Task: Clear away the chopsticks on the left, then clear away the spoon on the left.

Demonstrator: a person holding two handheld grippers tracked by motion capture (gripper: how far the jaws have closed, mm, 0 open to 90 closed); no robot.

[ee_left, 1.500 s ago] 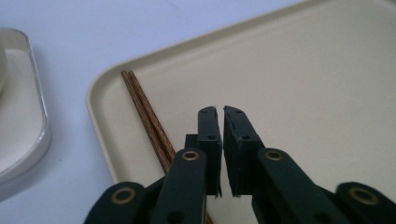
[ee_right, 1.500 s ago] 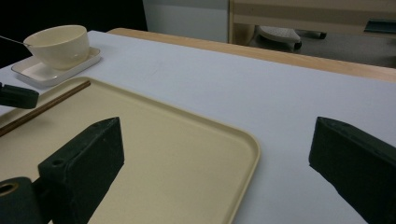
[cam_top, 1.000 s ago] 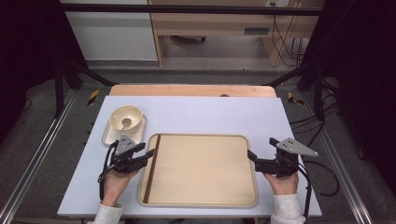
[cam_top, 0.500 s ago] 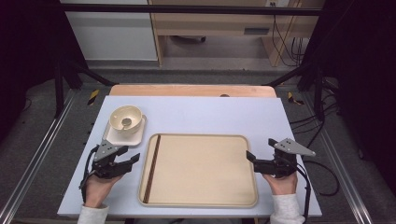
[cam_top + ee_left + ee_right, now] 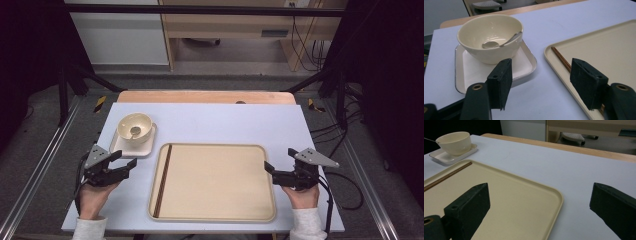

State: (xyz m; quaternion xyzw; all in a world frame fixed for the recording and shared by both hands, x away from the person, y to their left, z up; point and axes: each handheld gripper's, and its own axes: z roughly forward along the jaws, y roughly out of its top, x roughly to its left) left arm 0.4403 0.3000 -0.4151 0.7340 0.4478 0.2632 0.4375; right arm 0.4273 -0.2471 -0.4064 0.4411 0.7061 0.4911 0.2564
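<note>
From above: left gripper (image 5: 122, 161) just off the tray (image 5: 215, 149)'s left rim, below the small plate (image 5: 145, 147) bearing the bowl (image 5: 135, 127); right gripper (image 5: 270, 169) at the right rim.

Left gripper view: jaws wide, just been opening, nothing between – bare table (image 5: 536, 82) ahead, plate corner and chopsticks (image 5: 561, 60) near.

Right gripper view: jaws wide, unladen, straddling the tray's corner (image 5: 557, 195) – open table beyond.
</note>
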